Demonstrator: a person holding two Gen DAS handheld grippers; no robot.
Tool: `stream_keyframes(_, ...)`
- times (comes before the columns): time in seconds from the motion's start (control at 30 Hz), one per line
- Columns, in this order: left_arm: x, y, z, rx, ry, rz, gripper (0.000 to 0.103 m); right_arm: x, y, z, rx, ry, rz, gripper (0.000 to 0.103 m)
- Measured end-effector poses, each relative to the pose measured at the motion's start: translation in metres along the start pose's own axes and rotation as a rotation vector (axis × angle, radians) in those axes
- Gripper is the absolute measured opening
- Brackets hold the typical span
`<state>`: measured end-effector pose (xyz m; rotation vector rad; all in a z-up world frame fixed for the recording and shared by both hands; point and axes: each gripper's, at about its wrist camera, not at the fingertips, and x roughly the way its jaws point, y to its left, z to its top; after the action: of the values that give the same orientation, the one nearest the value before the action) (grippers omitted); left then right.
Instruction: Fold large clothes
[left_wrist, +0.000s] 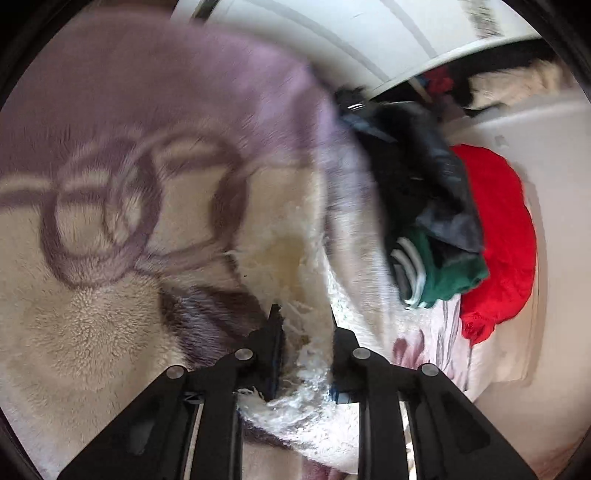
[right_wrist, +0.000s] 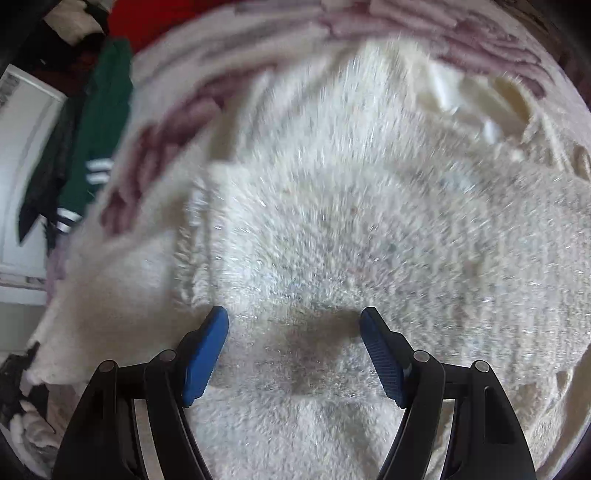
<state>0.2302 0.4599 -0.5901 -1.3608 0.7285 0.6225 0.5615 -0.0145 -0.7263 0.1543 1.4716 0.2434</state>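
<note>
Between left claw (left_wrist: 306, 332) fingers, shaggy white garment (left_wrist: 295, 391) bunched.

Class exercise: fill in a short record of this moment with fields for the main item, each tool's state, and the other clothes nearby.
main item: fluffy cream blanket with purple pattern
left tool: shut on a bunched fold of the blanket
right tool: open, over the blanket's white pile
nearby clothes: red garment, green striped garment, dark garment piled beside the blanket
image quality: motion-blurred
</note>
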Motion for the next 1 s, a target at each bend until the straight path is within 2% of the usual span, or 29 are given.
stream_keyframes(0.07, -0.004, 0.027, 0.001, -0.090, 0.024, -0.034, 0.019, 0.004, -0.002, 0.004, 0.017, 0.010, 0.011, 0.076)
stream_keyframes(0.17, -0.038, 0.056, 0.005, -0.175, -0.036, -0.093, 0.018, -0.015, -0.009, 0.009, 0.050, -0.030, 0.117, 0.076)
stream_keyframes(0.23, -0.052, 0.069, 0.001, -0.207, -0.041, -0.122, 0.035, -0.032, -0.017, 0.010, 0.066, -0.064, 0.148, 0.076)
stream_keyframes(0.27, -0.059, 0.074, -0.004, -0.222, -0.034, -0.146, 0.056, -0.037, -0.020, 0.010, 0.071, -0.075, 0.151, 0.076)
stream_keyframes(0.3, -0.064, 0.076, -0.013, -0.235, -0.021, -0.170, 0.069, -0.040, -0.024, 0.010, 0.078, -0.083, 0.149, 0.076)
stream_keyframes(0.33, -0.065, 0.076, -0.022, -0.240, -0.008, -0.185, 0.070, -0.043, -0.029, 0.009, 0.088, -0.088, 0.146, 0.076)
stream_keyframes(0.43, -0.050, 0.061, -0.056, -0.208, 0.100, -0.198, 0.070, -0.043, -0.045, 0.004, 0.134, -0.093, 0.139, 0.076)
stream_keyframes(0.47, -0.039, 0.055, -0.068, -0.187, 0.144, -0.191, 0.070, -0.041, -0.049, 0.001, 0.153, -0.097, 0.130, 0.076)
stream_keyframes(0.5, -0.025, 0.047, -0.078, -0.159, 0.188, -0.145, 0.070, -0.041, -0.055, -0.001, 0.175, -0.109, 0.118, 0.076)
stream_keyframes(0.57, 0.000, 0.039, -0.092, -0.136, 0.224, -0.102, 0.070, -0.044, -0.063, -0.005, 0.220, -0.163, 0.085, 0.076)
stream_keyframes(0.6, 0.008, 0.037, -0.093, -0.136, 0.223, -0.086, 0.070, -0.048, -0.067, -0.006, 0.242, -0.190, 0.059, 0.076)
stream_keyframes(0.67, 0.027, 0.027, -0.091, -0.129, 0.194, -0.035, 0.070, -0.054, -0.071, -0.003, 0.263, -0.219, 0.060, 0.076)
stream_keyframes(0.73, 0.040, 0.012, -0.085, -0.102, 0.176, 0.085, 0.070, -0.060, -0.072, 0.001, 0.268, -0.247, 0.024, 0.076)
stream_keyframes(0.77, 0.042, 0.001, -0.082, -0.089, 0.152, 0.110, 0.070, -0.062, -0.071, 0.004, 0.269, -0.255, 0.002, 0.076)
stream_keyframes(0.83, 0.042, -0.026, -0.075, 0.006, 0.069, 0.197, 0.067, -0.060, -0.069, 0.009, 0.271, -0.249, -0.044, 0.076)
stream_keyframes(0.87, 0.042, -0.036, -0.073, 0.051, 0.026, 0.229, 0.053, -0.056, -0.067, 0.011, 0.267, -0.233, -0.041, 0.076)
stream_keyframes(0.9, 0.040, -0.046, -0.071, 0.092, -0.017, 0.262, 0.027, -0.050, -0.064, 0.011, 0.262, -0.215, -0.031, 0.076)
stream_keyframes(0.97, 0.037, -0.062, -0.066, 0.124, -0.062, 0.258, 0.011, -0.038, -0.053, 0.014, 0.244, -0.184, -0.021, 0.076)
stream_keyframes(1.0, 0.032, -0.066, -0.064, 0.124, -0.084, 0.242, 0.007, -0.035, -0.049, 0.013, 0.232, -0.178, -0.022, 0.076)
